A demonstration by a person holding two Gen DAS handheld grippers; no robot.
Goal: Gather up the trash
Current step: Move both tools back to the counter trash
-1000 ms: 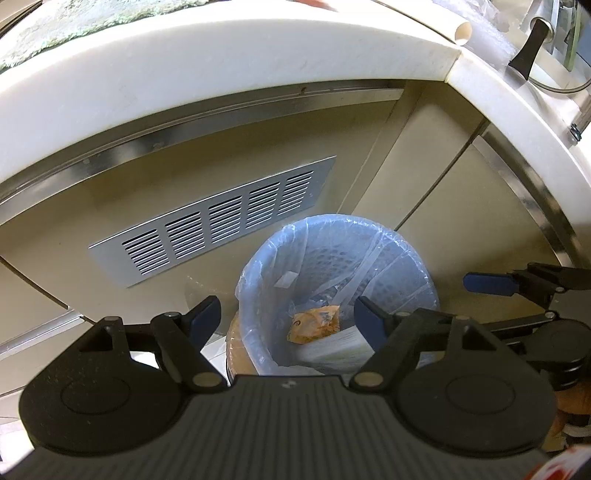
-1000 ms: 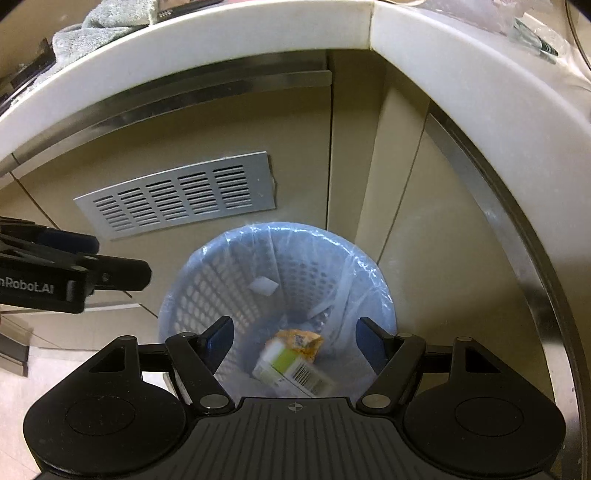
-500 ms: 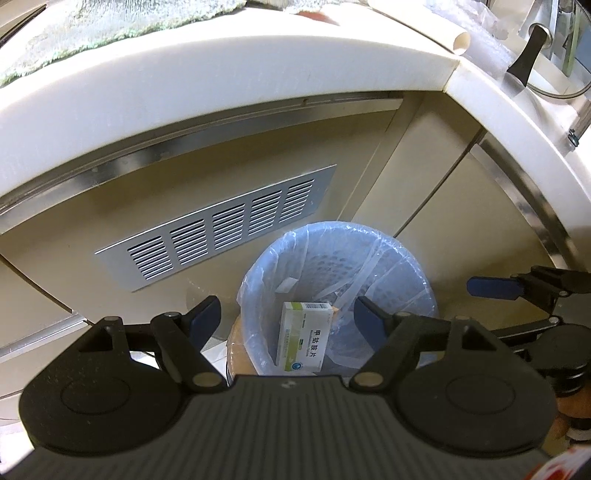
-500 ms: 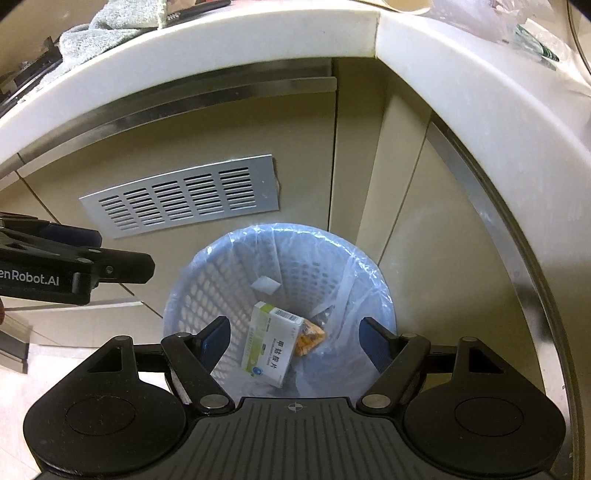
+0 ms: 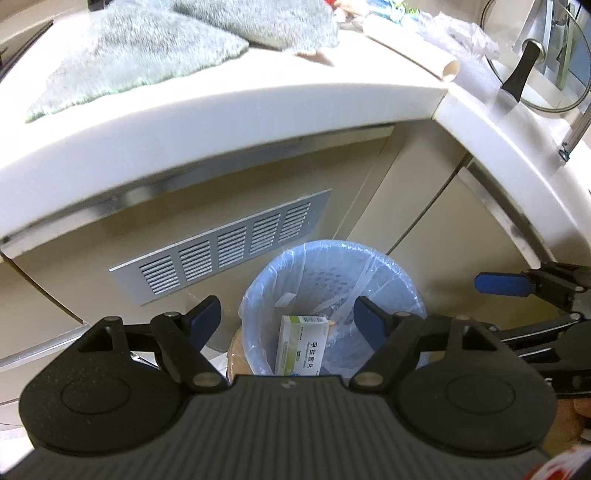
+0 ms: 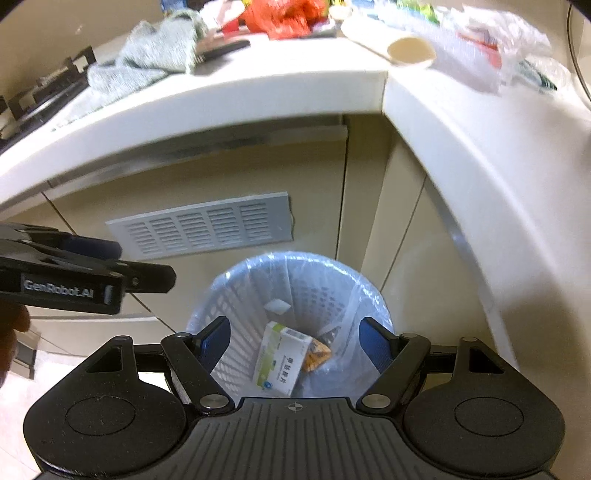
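Above, a cream L-shaped worktop loaded toward its back edge: grey fluffy towel, red plastic bag, crumpled clear wrap, cardboard tube. Below its inner corner, on the floor, a pale blue mesh bin with clear liner, holding a white-and-green medicine box and an orange wrapper. Left gripper and right gripper both spread wide over the bin, nothing between the pads. Drop looks done. Next: up to the worktop clutter, probably, one loose piece squarely between the fingers before closing.
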